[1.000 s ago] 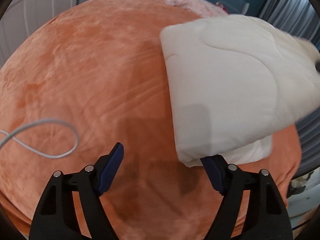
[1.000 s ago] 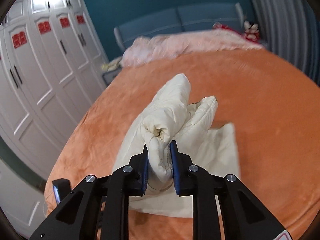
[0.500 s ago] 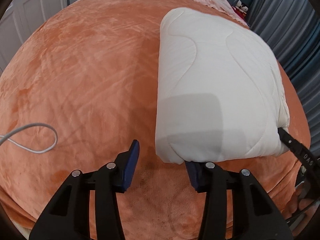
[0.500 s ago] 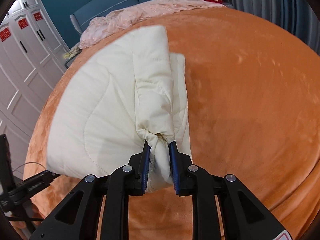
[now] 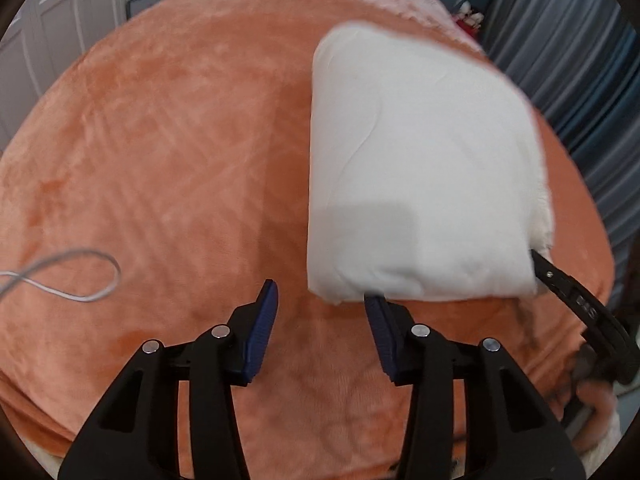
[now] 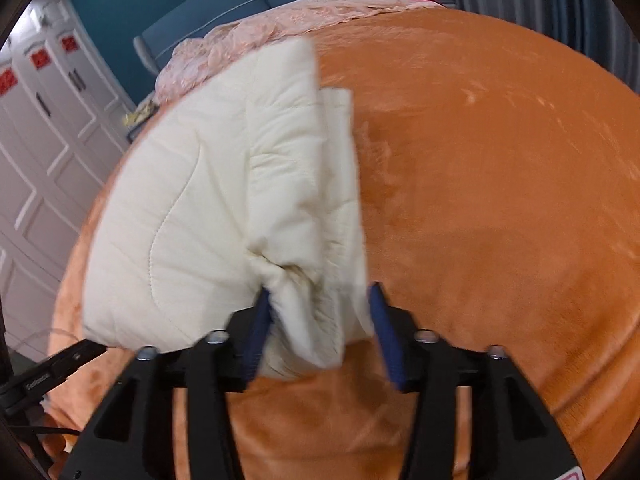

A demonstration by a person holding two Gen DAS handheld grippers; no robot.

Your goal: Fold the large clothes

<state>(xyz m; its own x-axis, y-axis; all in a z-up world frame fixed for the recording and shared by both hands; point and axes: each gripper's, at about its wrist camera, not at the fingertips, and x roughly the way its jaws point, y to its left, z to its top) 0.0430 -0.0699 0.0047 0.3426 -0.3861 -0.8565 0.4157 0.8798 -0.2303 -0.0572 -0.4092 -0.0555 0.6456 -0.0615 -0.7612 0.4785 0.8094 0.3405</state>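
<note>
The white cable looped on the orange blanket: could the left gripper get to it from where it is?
Probably yes. The white cable lies alone on the orange blanket, left of the open left gripper; nothing lies between them. The folded cream quilt sits on the other side.

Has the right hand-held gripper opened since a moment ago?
Yes. The right hand-held gripper, previously pinching the cream quilted folded garment on the orange plush blanket, now stands spread open.
</note>
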